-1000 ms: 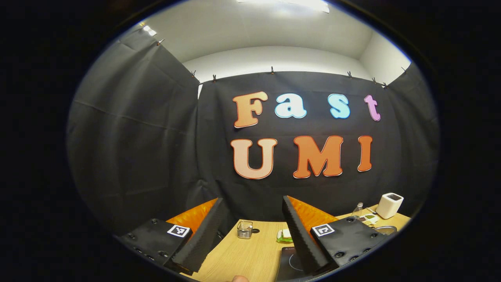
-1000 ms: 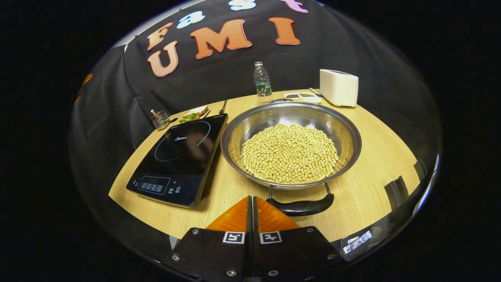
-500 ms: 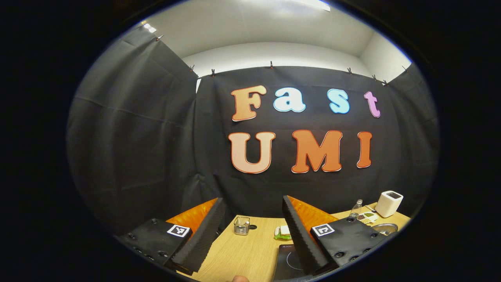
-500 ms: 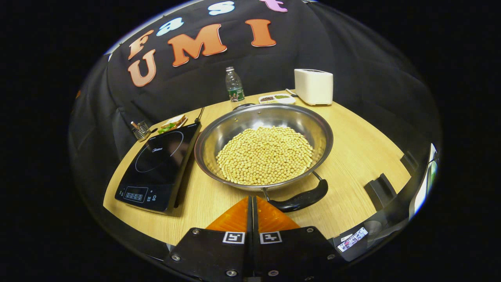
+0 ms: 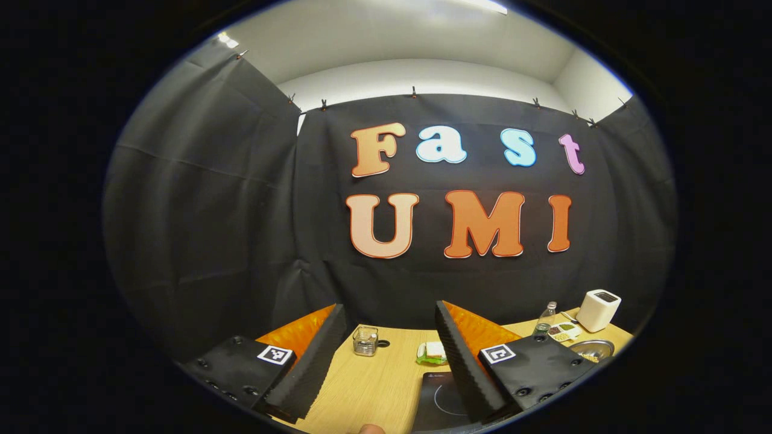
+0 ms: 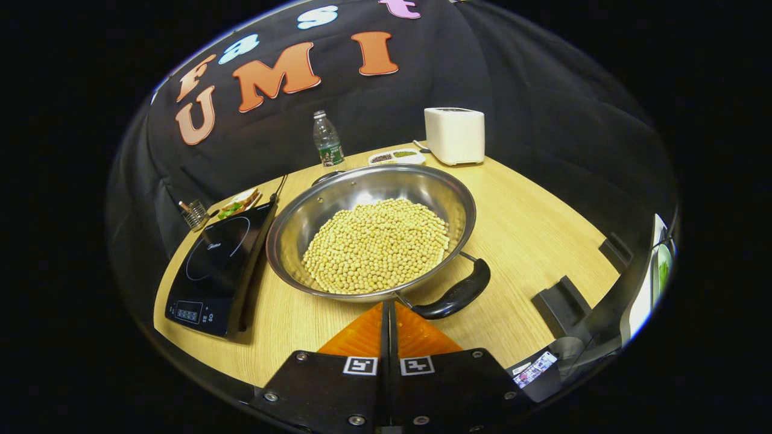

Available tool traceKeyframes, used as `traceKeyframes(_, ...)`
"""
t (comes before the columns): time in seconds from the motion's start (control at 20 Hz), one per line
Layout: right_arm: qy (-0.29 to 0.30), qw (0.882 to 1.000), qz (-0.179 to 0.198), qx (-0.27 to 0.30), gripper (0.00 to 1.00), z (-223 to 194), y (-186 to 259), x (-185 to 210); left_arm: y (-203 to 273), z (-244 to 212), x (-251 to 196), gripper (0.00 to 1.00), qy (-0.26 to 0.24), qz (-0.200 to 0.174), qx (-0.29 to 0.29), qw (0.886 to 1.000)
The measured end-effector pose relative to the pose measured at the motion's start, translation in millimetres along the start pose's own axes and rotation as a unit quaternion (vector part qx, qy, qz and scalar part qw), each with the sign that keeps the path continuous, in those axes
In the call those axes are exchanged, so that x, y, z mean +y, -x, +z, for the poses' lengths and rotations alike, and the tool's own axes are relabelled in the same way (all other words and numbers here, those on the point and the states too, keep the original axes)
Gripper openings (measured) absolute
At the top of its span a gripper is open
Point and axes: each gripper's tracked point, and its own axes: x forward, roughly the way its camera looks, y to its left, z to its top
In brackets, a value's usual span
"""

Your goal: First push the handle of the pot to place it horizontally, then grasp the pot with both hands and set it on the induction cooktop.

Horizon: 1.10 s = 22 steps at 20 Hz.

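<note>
**Right claw closed beside the pot handle, left claw spread wide**

The right gripper (image 6: 386, 307) sits at the bottom centre of the right gripper view, its two orange fingers pressed flat together with nothing between them. Their tips lie just beside the black handle (image 6: 455, 294), which angles up toward the right from the pot's near rim; whether they touch it cannot be told. The pot (image 6: 371, 232), a wide steel pan heaped with soybeans (image 6: 377, 244), fills the middle of that frame on the wooden table (image 6: 531, 229). The induction cooktop (image 6: 217, 265) lies just left of it, close to its rim.

In the left gripper view, the left gripper (image 5: 386, 346) holds its fingers wide apart at the bottom of the frame, gripping nothing. Between them the cooktop's corner shows at the lower centre, and the pot's rim peeks in at the lower right.

A white toaster (image 6: 454, 135) and a water bottle (image 6: 326, 138) stand at the table's far edge, upper centre of the right gripper view.
</note>
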Motion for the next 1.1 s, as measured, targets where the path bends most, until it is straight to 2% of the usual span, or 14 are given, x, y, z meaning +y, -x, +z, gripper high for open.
traceKeyframes(0.4,-0.007,1.000,-0.026,-0.006,0.00,13.2,-15.1,-24.3,-9.5,-10.9,-32.1,0.99,0.002,-0.021,0.005,1.000)
traceKeyframes(0.8,-0.014,0.999,-0.041,-0.011,0.00,23.6,-32.9,-40.7,-10.2,-20.9,-80.0,0.99,-0.002,-0.065,0.004,0.998)
traceKeyframes(0.95,-0.011,0.997,-0.070,-0.012,0.00,23.3,-40.8,-61.0,-9.8,-28.3,-98.9,0.99,-0.008,-0.083,0.010,0.996)
traceKeyframes(1.1,-0.029,0.998,-0.063,-0.009,0.00,26.4,-46.9,-63.9,-10.2,-31.9,-115.4,0.99,-0.014,-0.096,0.011,0.995)
